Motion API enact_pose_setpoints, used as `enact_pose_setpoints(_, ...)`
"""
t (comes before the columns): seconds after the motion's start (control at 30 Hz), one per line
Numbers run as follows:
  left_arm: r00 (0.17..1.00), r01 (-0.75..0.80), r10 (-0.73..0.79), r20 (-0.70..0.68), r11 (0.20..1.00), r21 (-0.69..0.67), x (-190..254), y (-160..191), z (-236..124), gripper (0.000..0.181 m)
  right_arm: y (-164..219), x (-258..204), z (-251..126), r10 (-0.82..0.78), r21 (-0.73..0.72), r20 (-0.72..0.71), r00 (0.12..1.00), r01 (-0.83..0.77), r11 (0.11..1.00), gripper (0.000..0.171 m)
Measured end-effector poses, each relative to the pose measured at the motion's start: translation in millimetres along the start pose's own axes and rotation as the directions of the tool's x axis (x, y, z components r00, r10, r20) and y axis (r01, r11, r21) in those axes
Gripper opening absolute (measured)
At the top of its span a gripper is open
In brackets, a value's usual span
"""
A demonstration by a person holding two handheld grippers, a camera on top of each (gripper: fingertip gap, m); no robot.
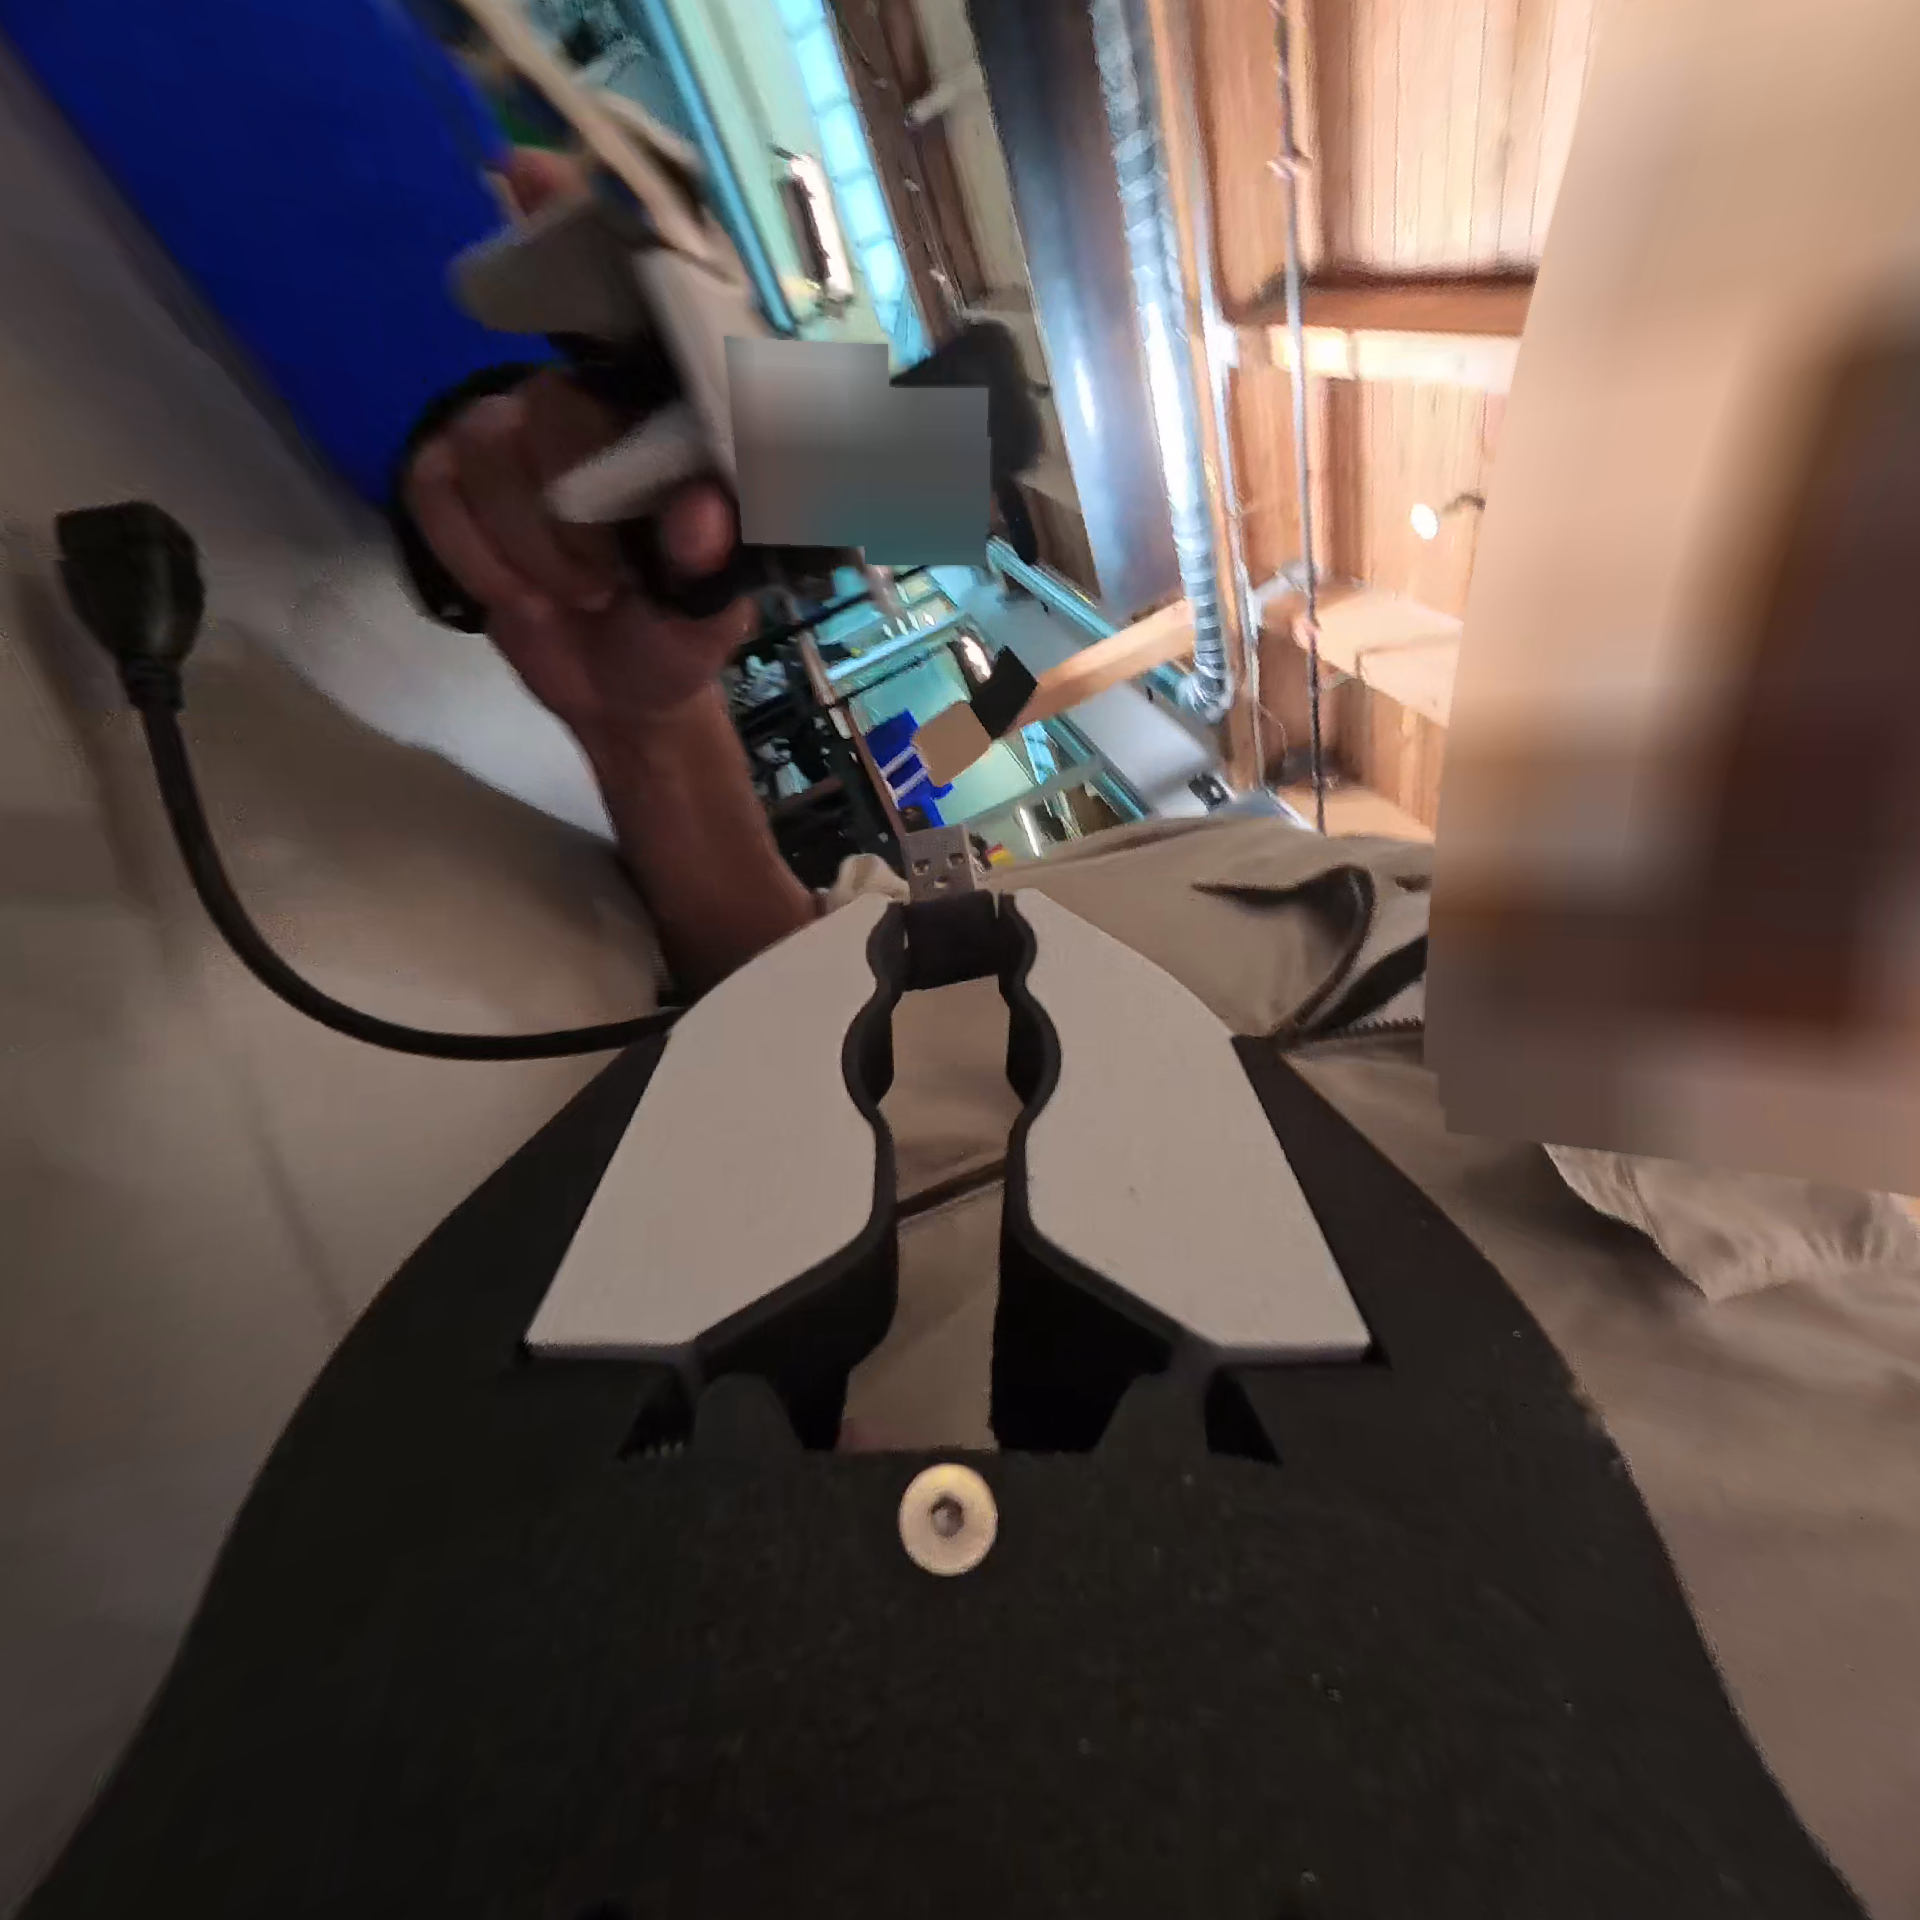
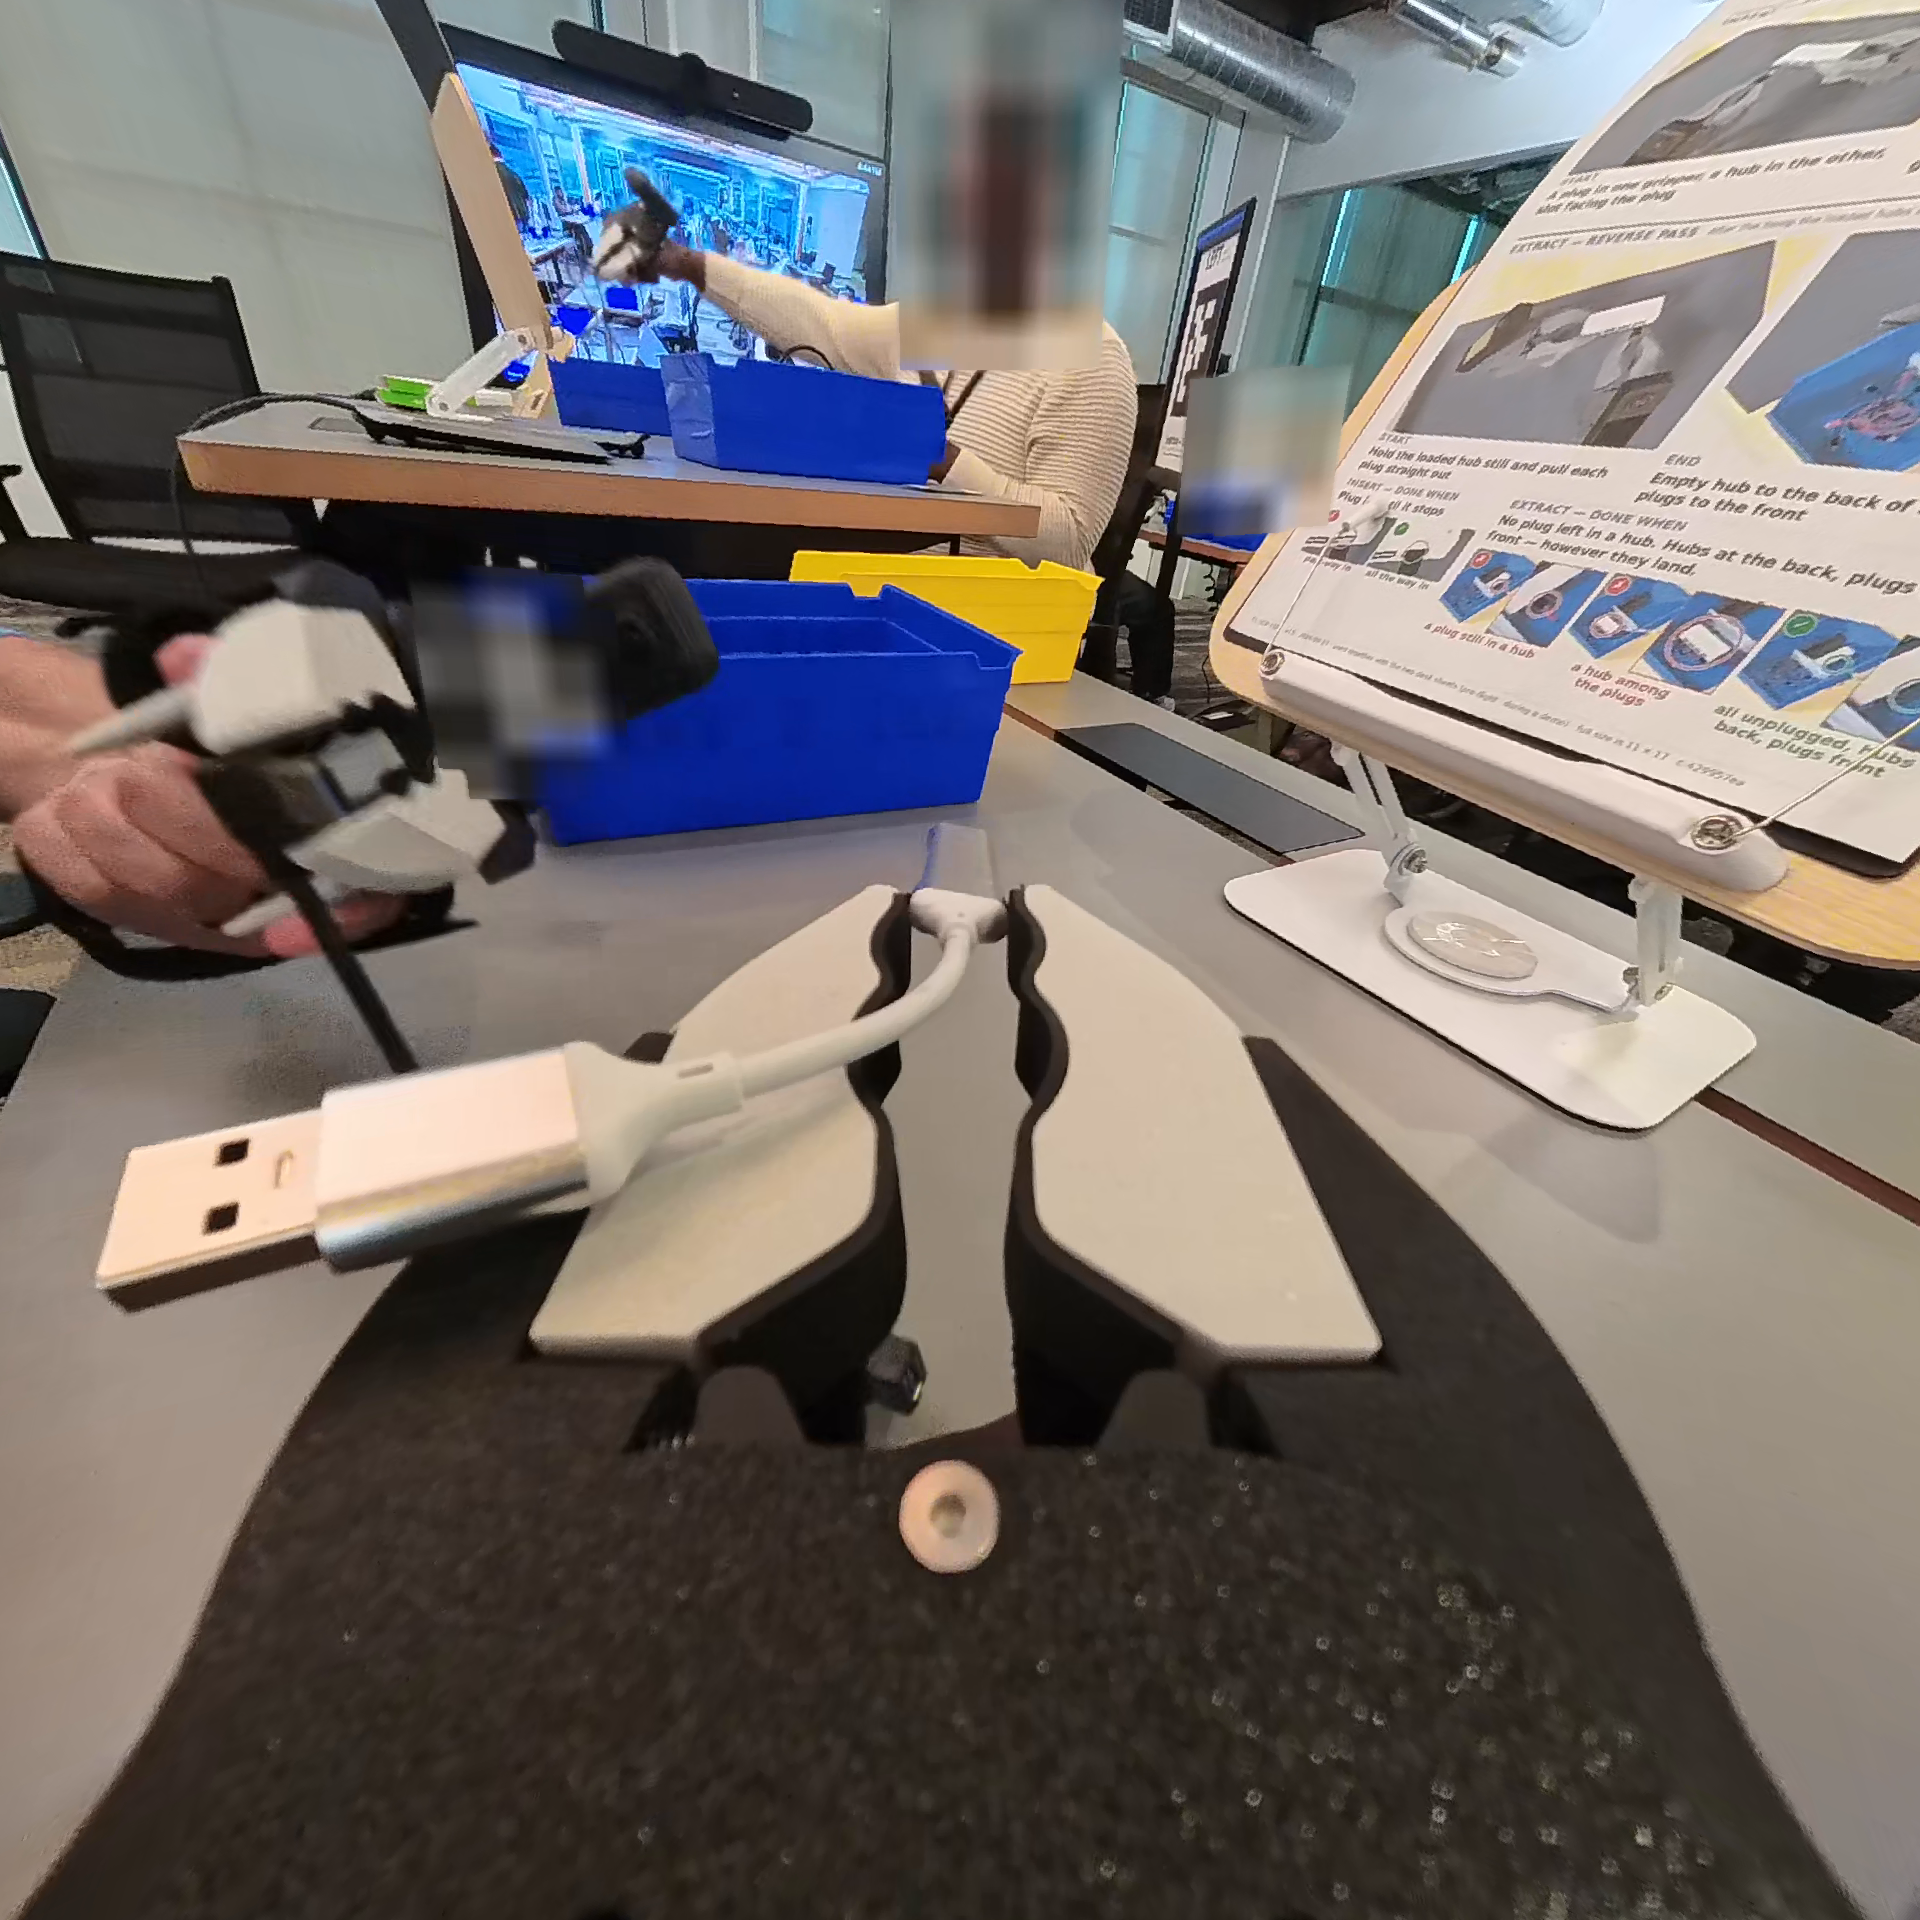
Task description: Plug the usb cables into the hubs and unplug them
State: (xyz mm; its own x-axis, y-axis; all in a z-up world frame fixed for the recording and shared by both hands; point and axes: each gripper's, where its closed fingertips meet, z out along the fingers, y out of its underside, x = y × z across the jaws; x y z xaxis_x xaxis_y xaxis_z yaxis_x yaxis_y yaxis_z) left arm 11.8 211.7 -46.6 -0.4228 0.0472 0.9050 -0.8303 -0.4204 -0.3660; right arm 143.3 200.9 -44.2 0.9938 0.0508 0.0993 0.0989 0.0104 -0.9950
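The left gripper (image 1: 943,920) was rolled sideways, its jaws pinched nearly together at the tips. The right gripper (image 2: 958,914) pointed level (slightly downward), jaws likewise narrowed. A hand (image 2: 125,831) gripped the left gripper's handle.

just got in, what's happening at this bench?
A person holds a gripper in each hand. The left gripper is shut on a black USB plug, metal end pointing forward; its black cable loops off to a female end hanging free. The right gripper is shut on one end of a short white cable, whose silver USB plug dangles loose to the left. Nothing is mated right now. A blue bin sits on the table behind.
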Motion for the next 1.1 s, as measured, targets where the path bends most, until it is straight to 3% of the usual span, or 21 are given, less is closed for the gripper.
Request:
enact_pose_setpoints(0.2, 0.980, 0.193, -0.198, 0.005, 0.960, 0.202, -34, -29, -29, 0.017, 2, 0, 1, -0.001, -0.013, 0.001, 1.000, 0.001, 1.000, 0.018)
enact_pose_setpoints(0.33, 0.968, 0.227, -0.243, 0.056, 0.951, 0.211, -43, -36, -39, 0.026, 4, -1, 2, -0.006, -0.022, 0.001, 1.000, 0.006, 1.000, 0.018)
enact_pose_setpoints(0.43, 0.961, 0.204, -0.233, 0.150, 0.961, 0.184, -49, -35, -44, 0.062, 4, -1, 3, -0.005, -0.024, 0.003, 1.000, 0.005, 1.000, 0.018)
enact_pose_setpoints(0.57, 0.946, 0.108, -0.126, 0.298, 0.991, 0.077, -54, -22, -40, 0.071, 5, -2, 3, -0.007, -0.026, 0.006, 1.000, 0.008, 1.000, 0.018)
enact_pose_setpoints(0.67, 0.875, -0.029, 0.048, 0.481, 0.999, -0.046, -67, -10, -40, 0.071, 5, -2, 4, -0.008, -0.027, 0.006, 1.000, 0.008, 1.000, 0.018)
enact_pose_setpoints(0.7, 0.830, -0.080, 0.123, 0.545, 0.991, -0.103, -73, -6, -40, 0.069, 5, -3, 4, -0.008, -0.027, 0.007, 1.000, 0.008, 1.000, 0.018)
enact_pose_setpoints(0.77, 0.655, -0.180, 0.312, 0.688, 0.949, -0.259, -90, -1, -48, 0.070, 5, -3, 4, -0.011, -0.029, 0.008, 1.000, 0.011, 1.000, 0.018)
enact_pose_setpoints(0.9, 0.127, -0.260, 0.593, 0.795, 0.793, -0.551, -111, -15, -82, 0.071, 6, -6, 5, -0.018, -0.035, 0.013, 1.000, 0.018, 0.999, 0.018)
enact_pose_setpoints(0.97, -0.039, -0.236, 0.592, 0.805, 0.778, -0.583, -106, -16, -93, 0.070, 6, -6, 5, -0.020, -0.036, 0.012, 1.000, 0.020, 0.999, 0.018)
enact_pose_setpoints(1.1, -0.120, -0.373, 0.419, 0.900, 0.821, -0.432, -75, -4, -79, 0.065, 6, -7, 6, -0.022, -0.035, 0.013, 1.000, 0.022, 0.999, 0.018)
